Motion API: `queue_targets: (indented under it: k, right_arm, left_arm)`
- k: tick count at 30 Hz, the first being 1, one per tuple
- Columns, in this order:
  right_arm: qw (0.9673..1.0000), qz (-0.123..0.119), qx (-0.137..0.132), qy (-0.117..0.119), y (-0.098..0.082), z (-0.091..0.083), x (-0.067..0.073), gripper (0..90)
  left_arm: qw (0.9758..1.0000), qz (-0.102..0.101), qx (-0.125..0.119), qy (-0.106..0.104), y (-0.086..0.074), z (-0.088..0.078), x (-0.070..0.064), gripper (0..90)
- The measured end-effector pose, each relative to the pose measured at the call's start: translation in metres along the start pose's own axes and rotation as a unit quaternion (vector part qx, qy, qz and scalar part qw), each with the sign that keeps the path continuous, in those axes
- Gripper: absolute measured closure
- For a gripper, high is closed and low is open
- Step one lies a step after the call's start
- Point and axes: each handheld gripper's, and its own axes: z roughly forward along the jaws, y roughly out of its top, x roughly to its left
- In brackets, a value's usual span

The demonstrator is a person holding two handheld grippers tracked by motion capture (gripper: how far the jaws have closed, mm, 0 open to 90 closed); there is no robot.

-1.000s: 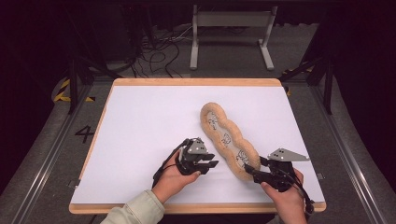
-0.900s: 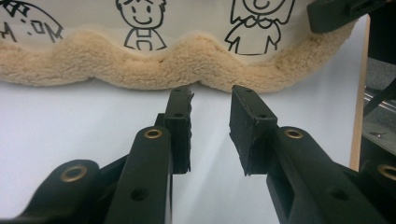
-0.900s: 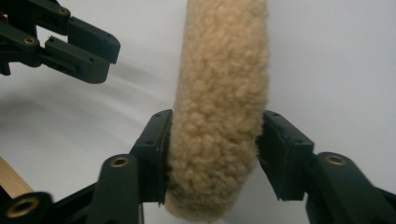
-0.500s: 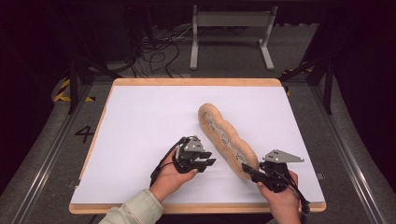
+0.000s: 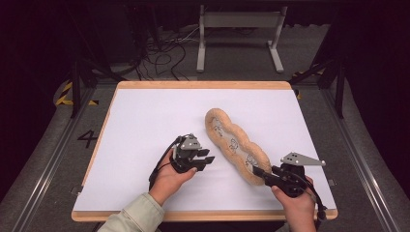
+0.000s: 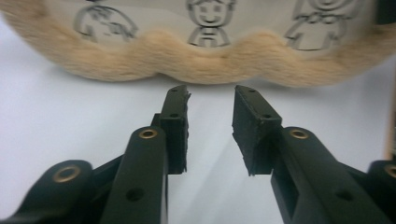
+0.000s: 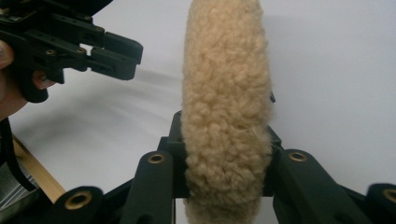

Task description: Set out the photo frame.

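Observation:
A long tan fleece pouch (image 5: 234,145) with cartoon figures on its pale top lies slantwise on the white board (image 5: 145,121). My right gripper (image 5: 258,174) has just closed on its near end. In the right gripper view the fleecy pouch (image 7: 226,93) is pinched between both pads of the right gripper (image 7: 224,140). My left gripper (image 5: 209,162) rests left of the pouch and points at its side. Its jaws have just been opening. In the left gripper view nothing is between the jaws of the left gripper (image 6: 211,98), and the pouch (image 6: 205,65) lies just beyond the tips.
The board has a wooden rim (image 5: 203,85) and sits on a dark floor. A grey metal stand (image 5: 237,34) and loose cables (image 5: 159,53) lie beyond the far edge. The other hand's gripper (image 7: 116,53) hangs at the upper left of the right gripper view.
The right gripper's jaws have closed on the pouch's near end. The left gripper has drawn a little to the left, away from the pouch, and its jaws stand wider.

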Motion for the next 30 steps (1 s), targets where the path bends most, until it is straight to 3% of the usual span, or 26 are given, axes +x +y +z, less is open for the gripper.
queue_targets:
  k: [3,4,6,7,10,12,13,15,21,30]
  right_arm:
    - [1.0,-0.006,0.001,0.002,-0.002,-0.001,0.001,68.7]
    - [1.0,-0.008,0.002,0.002,-0.003,-0.002,0.001,68.7]
    - [1.0,-0.007,0.003,0.002,-0.003,-0.002,0.001,68.7]
    - [1.0,-0.009,0.004,0.001,-0.004,-0.002,0.001,68.7]
    - [0.9999,-0.011,0.005,0.002,-0.004,-0.002,0.001,68.6]
    - [0.9998,-0.018,0.006,0.002,-0.004,-0.002,0.001,68.6]
    - [0.9998,-0.02,0.007,0.003,-0.004,-0.002,0.0,68.6]
    - [0.9996,-0.025,0.007,0.007,-0.005,-0.003,-0.003,68.6]
    - [0.9992,-0.033,0.01,0.019,-0.008,-0.007,-0.004,68.6]
    - [0.9967,-0.058,0.019,0.053,-0.013,-0.016,-0.003,68.4]
  left_arm:
    - [0.9991,-0.027,-0.014,0.029,0.002,-0.001,0.015,57.4]
    - [0.9991,-0.027,-0.014,0.029,0.002,-0.001,0.015,55.0]
    - [0.9983,-0.042,-0.012,0.038,0.007,0.0,0.029,49.3]
    - [0.9977,-0.053,-0.022,0.036,0.011,0.0,0.042,47.9]
    - [0.9968,-0.057,-0.034,0.044,0.015,0.003,0.053,46.6]
    - [0.9964,-0.058,-0.03,0.054,0.019,0.007,0.061,43.2]
    - [0.9958,-0.054,-0.036,0.063,0.021,0.01,0.064,42.1]
    - [0.9949,-0.061,-0.051,0.063,0.022,0.017,0.07,39.7]
    - [0.9955,-0.048,-0.031,0.076,0.02,0.032,0.07,39.6]
    - [0.9975,-0.034,-0.027,0.055,0.019,0.032,0.069,37.2]
